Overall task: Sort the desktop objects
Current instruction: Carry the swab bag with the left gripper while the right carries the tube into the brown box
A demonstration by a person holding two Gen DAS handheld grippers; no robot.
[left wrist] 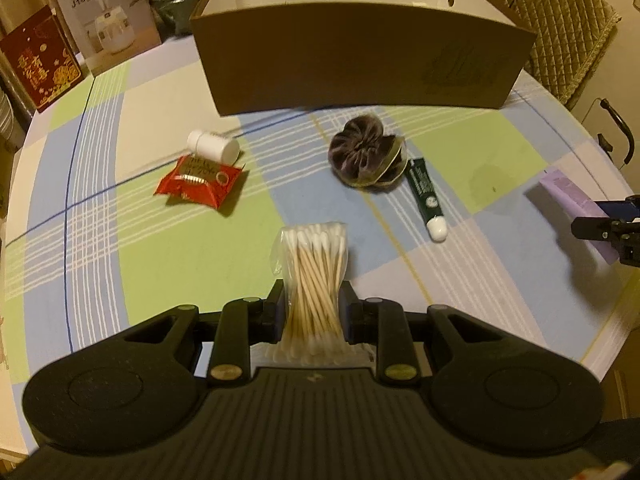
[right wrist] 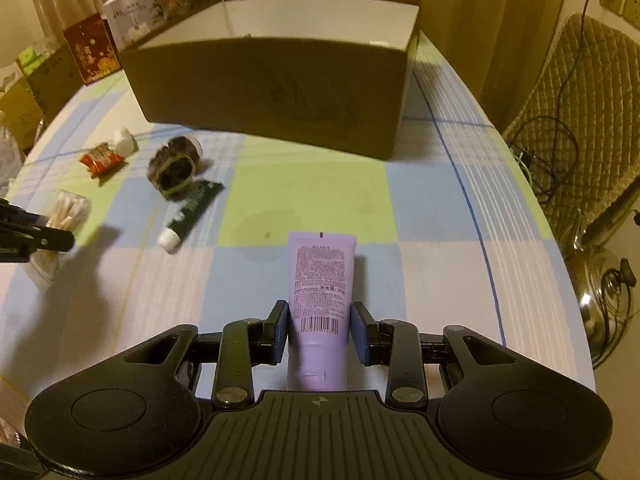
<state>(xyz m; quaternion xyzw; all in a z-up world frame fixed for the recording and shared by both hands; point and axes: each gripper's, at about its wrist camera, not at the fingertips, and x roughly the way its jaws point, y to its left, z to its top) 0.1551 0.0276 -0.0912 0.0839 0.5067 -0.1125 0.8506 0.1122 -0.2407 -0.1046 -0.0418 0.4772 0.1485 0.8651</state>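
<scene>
Your left hand-held gripper (left wrist: 313,304) clenches the cotton swab bag (left wrist: 314,268), short of the cardboard box (left wrist: 360,68); your right hand-held gripper (right wrist: 320,328) grasps the purple tube (right wrist: 320,280), also before that box; the green tube (left wrist: 425,196) lies nearer it on the bench (left wrist: 160,260).

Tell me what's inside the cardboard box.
In both wrist views, only bare white inner walls of the cardboard box show near its rim. Its brown front wall hides the floor and lower interior, so whether anything lies inside cannot be seen.
</scene>
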